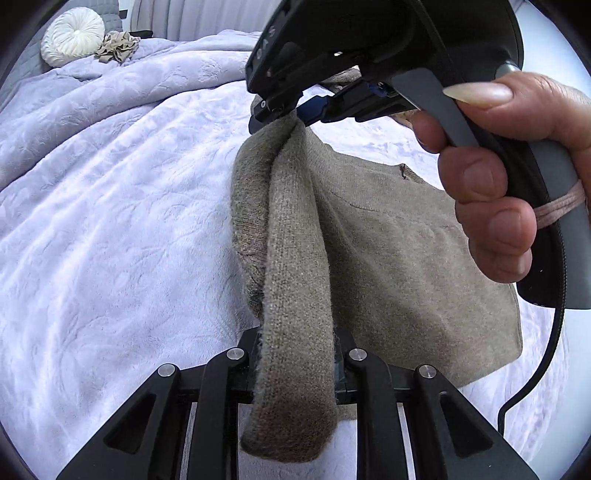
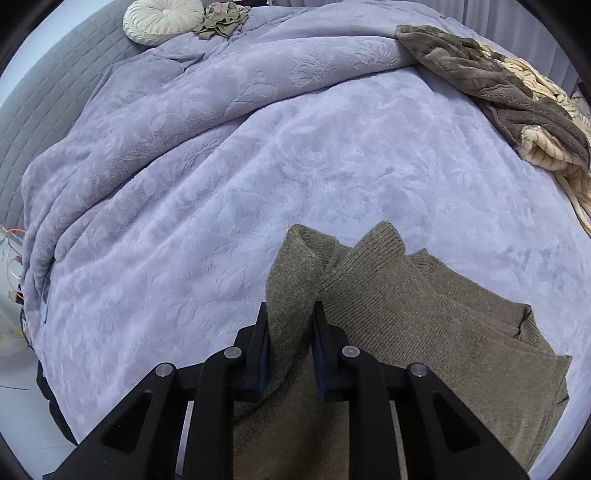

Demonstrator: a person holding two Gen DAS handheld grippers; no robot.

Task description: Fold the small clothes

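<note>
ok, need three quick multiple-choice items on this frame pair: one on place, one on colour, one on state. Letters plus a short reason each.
1. Where is the round cushion?
A. at the far end of the bed
B. on the floor
C. on top of the sweater

2. What colour is the blanket under the sweater?
A. red
B. pale lilac
C. dark green

3. What is the right gripper doing?
A. hanging open over bare blanket
B. shut on the sweater
C. holding the cushion

Key: 1 A, the round cushion lies far back beside a crumpled cloth. 2 B, the blanket is pale lilac all around the sweater. 3 B, the right gripper has a fold of sweater pinched between its jaws; the left gripper grips another fold.
</note>
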